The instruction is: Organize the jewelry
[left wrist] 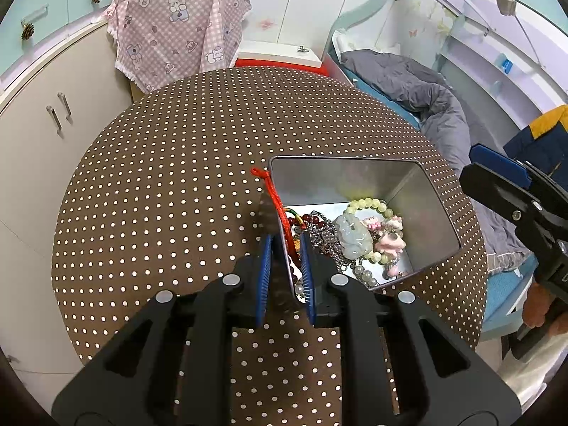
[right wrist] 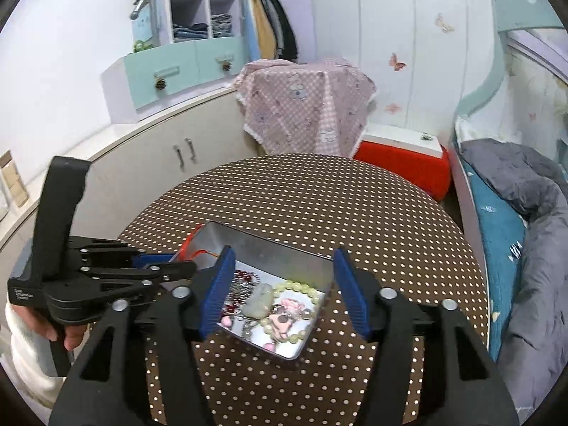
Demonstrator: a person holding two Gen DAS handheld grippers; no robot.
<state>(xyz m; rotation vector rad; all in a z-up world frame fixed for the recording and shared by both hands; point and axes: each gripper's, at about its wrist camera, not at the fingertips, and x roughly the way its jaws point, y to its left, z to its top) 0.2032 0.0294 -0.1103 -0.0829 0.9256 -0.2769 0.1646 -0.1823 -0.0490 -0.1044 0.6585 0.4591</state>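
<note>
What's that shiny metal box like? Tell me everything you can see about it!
The metal box is a silvery rectangular tin with no lid on, sitting on the dotted tablecloth. Its plain walls are shiny inside. Jewelry lies piled on its bottom: a pale green bead bracelet, a jade-like pendant, pink charms and silvery chains. A red cord hangs over its left wall, and the left tongs pinch that wall.

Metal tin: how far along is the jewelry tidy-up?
Done: the metal tin already holds the jade pendant, pale bead bracelet, pink charms and chains.

In hand: the left tool is clamped on the tin's near wall; the right tool hangs open and empty above it.

Left: only the red cord drapes over the rim; the dotted tablecloth shows no loose pieces.
</note>
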